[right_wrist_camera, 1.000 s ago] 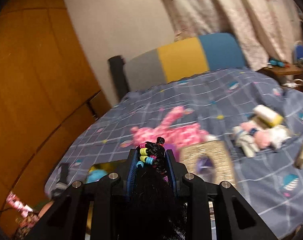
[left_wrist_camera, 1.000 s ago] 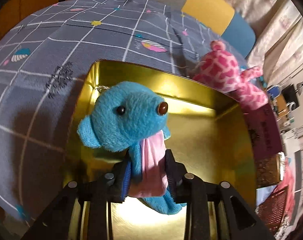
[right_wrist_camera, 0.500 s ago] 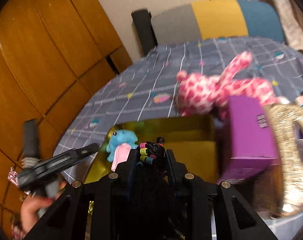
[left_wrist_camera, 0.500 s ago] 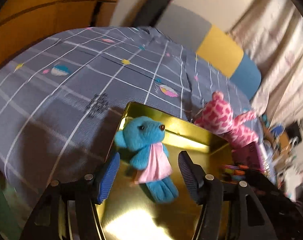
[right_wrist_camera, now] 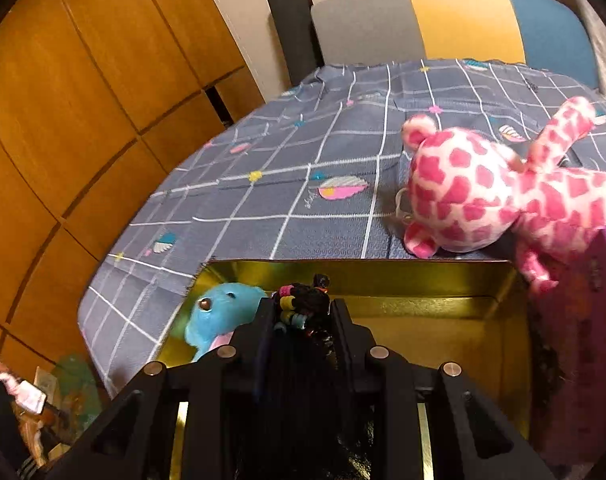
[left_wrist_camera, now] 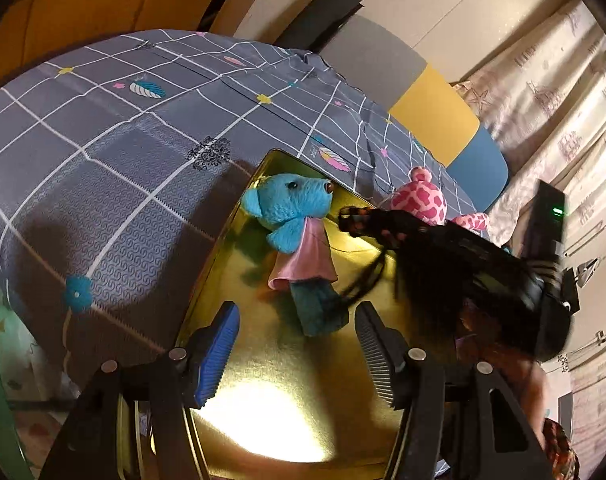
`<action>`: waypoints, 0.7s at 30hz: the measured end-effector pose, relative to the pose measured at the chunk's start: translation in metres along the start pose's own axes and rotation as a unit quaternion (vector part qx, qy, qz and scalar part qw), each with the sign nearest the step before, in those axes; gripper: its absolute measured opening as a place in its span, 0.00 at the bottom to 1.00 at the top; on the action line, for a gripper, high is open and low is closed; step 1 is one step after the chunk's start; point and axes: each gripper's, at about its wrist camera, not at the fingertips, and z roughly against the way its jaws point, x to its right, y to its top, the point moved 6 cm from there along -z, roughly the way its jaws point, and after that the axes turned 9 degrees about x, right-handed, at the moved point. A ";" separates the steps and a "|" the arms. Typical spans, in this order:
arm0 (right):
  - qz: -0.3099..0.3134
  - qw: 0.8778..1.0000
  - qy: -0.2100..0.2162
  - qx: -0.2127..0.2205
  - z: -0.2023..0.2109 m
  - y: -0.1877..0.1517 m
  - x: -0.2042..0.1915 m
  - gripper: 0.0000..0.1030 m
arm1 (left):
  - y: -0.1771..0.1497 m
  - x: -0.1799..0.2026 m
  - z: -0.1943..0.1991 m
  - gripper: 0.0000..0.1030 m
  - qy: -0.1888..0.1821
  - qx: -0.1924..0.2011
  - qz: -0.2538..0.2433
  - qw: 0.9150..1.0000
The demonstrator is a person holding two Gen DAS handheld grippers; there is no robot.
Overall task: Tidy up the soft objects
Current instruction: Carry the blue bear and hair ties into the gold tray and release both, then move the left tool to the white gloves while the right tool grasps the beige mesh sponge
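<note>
A blue plush bear (left_wrist_camera: 291,216) with a pink cloth lies in the far left corner of the open gold tin (left_wrist_camera: 287,412) on the bed; it also shows in the right wrist view (right_wrist_camera: 219,316). My left gripper (left_wrist_camera: 297,344) is open and empty, just behind the bear's legs. My right gripper (right_wrist_camera: 301,312) is shut on a black-haired soft toy with coloured beads (right_wrist_camera: 299,304) and holds it over the tin (right_wrist_camera: 423,280); it enters the left wrist view (left_wrist_camera: 423,240) from the right.
A pink spotted plush giraffe (right_wrist_camera: 479,196) lies on the grey checked bedspread (right_wrist_camera: 303,184) just beyond the tin's far rim. A purple box (right_wrist_camera: 595,340) stands against the tin's right side. Wooden cabinets (right_wrist_camera: 83,100) stand left of the bed.
My left gripper opened, let the blue bear go in the tin and drew back. My right gripper carried the black-haired toy in over the tin.
</note>
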 end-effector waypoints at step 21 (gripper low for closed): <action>0.002 0.997 -0.002 0.074 0.115 -0.012 0.017 0.78 | -0.025 0.039 -0.001 0.58 -0.065 -0.012 -0.015 0.998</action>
